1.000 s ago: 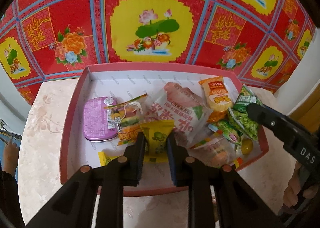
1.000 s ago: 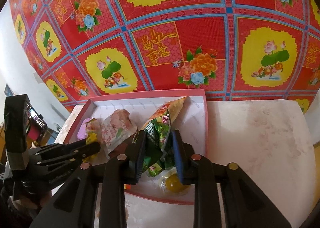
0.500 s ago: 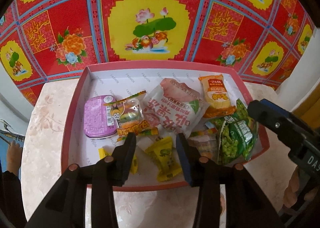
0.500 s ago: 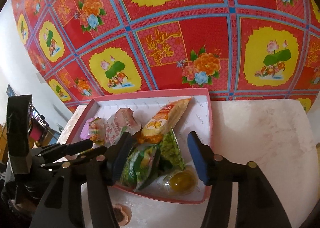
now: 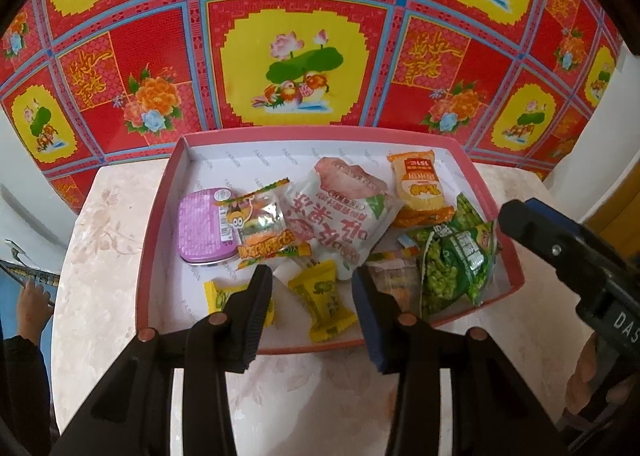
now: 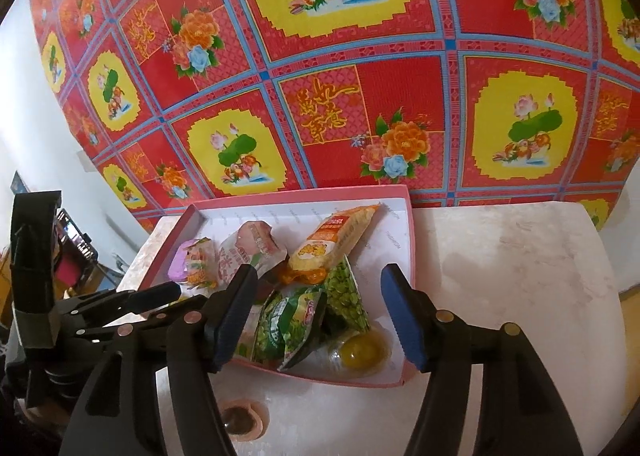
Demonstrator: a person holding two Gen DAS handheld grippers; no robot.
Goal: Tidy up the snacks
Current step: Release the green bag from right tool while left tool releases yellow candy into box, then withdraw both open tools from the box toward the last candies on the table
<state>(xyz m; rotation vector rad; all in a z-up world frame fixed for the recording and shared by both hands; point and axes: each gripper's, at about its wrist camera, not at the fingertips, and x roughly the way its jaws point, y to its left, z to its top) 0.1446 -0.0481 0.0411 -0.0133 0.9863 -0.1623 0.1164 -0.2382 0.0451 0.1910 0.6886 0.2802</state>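
Observation:
A red-rimmed white box (image 5: 160, 215) on the marble table holds the snacks: a purple tub (image 5: 200, 228), a large white-pink packet (image 5: 340, 211), an orange packet (image 5: 420, 187), green pea packets (image 5: 456, 268) and yellow candies (image 5: 324, 300). My left gripper (image 5: 312, 288) is open and empty over the box's front, above a yellow candy. My right gripper (image 6: 320, 312) is open and empty above the green pea packets (image 6: 292, 328) and a yellow jelly cup (image 6: 360, 352); the box (image 6: 400, 252) lies below it.
The marble table (image 6: 500, 276) extends to the right of the box. A small brown-filled cup (image 6: 240, 420) sits on the table in front of the box. A red, yellow and blue patterned cloth (image 5: 296, 67) hangs behind. A person's hand (image 5: 32, 300) is at far left.
Both grippers opened and pulled back. The left let go of the yellow candy, the right let go of the green pea packet; both now lie in the box.

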